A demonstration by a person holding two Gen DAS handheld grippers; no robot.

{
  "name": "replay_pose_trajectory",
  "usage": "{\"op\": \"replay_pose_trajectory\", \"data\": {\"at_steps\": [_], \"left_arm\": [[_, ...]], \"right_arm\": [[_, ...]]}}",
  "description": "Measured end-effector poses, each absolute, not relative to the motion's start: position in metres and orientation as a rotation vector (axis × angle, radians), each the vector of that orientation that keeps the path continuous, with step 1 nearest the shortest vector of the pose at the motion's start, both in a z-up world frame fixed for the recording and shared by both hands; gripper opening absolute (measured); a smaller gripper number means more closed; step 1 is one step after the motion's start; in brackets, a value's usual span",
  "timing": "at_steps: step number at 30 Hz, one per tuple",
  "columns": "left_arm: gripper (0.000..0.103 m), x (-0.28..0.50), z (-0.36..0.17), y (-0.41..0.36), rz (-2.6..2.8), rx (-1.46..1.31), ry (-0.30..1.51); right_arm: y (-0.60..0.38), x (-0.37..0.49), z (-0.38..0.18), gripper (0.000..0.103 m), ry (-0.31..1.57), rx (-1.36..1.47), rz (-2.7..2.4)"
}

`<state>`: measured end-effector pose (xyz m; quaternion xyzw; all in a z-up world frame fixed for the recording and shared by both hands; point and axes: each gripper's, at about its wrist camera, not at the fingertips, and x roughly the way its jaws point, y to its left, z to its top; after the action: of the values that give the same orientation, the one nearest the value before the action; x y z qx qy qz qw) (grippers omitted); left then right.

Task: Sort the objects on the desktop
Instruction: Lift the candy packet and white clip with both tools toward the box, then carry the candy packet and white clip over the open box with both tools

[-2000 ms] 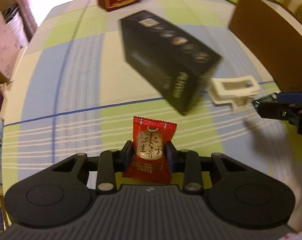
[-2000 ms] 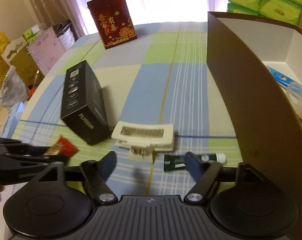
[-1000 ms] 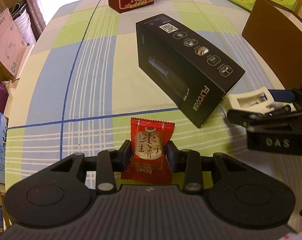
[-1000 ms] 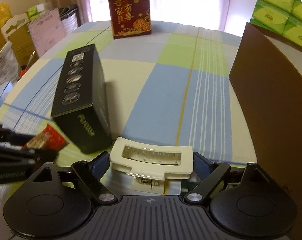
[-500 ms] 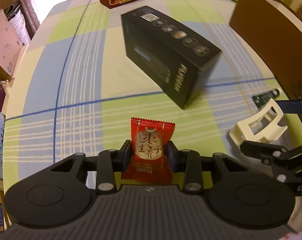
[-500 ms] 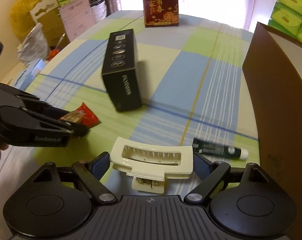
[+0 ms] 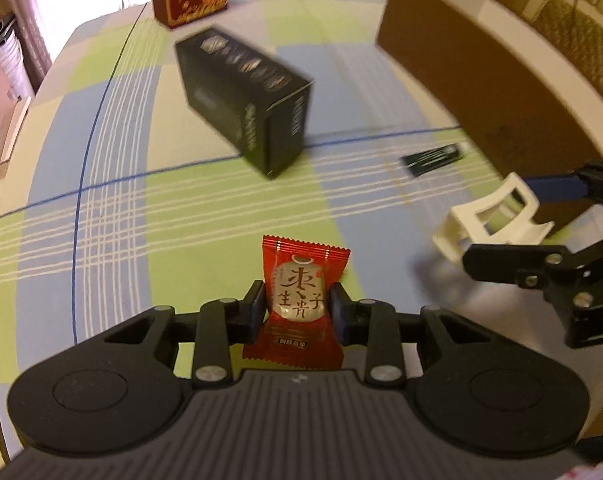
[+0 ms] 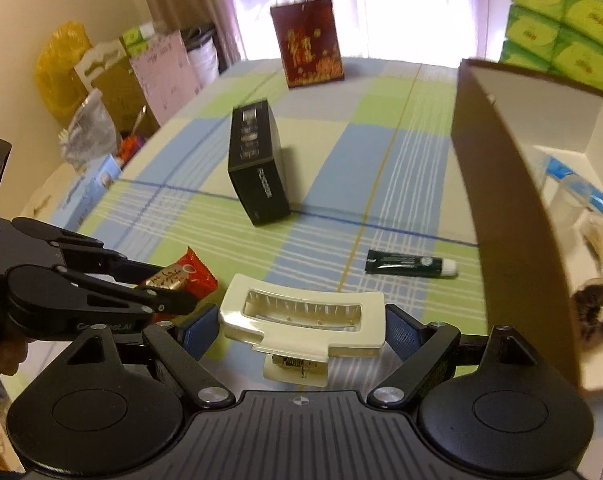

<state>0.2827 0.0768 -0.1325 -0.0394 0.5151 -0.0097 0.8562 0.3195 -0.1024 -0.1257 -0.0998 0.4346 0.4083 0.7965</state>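
Note:
A red candy packet (image 7: 301, 276) stands upright between the pads of my left gripper (image 7: 299, 306), whose jaws are closing tighter on it. From the right wrist view, the same packet (image 8: 193, 276) hangs above the tablecloth at lower left. My right gripper (image 8: 301, 330) is shut on a cream hair clip (image 8: 301, 312), gripped by its two ends and held off the table. In the left wrist view the clip (image 7: 497, 216) hangs at the right. A black carton (image 8: 257, 168) and a dark green tube (image 8: 409, 262) lie on the checked cloth.
An open brown cardboard box (image 8: 501, 184) stands along the right, with a blue-and-white packet (image 8: 573, 184) and other small items inside. A red gift box (image 8: 307, 42) stands at the far edge. Green tissue packs (image 8: 561, 20) are stacked behind. Bags and boxes (image 8: 101, 92) crowd the floor on the left.
The right gripper has lifted the hair clip off the table and risen; the brown box's inside now shows. The left gripper has risen and shifted with the candy still in it.

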Motion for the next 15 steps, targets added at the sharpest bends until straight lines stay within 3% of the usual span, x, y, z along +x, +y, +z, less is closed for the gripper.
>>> {"op": "replay_pose_trajectory", "data": {"at_steps": [15], "left_arm": [[0.028, 0.275, -0.05, -0.008, -0.187, -0.059, 0.895]], "right_arm": [[-0.21, 0.323, -0.065, 0.084, 0.807, -0.066, 0.749]]}}
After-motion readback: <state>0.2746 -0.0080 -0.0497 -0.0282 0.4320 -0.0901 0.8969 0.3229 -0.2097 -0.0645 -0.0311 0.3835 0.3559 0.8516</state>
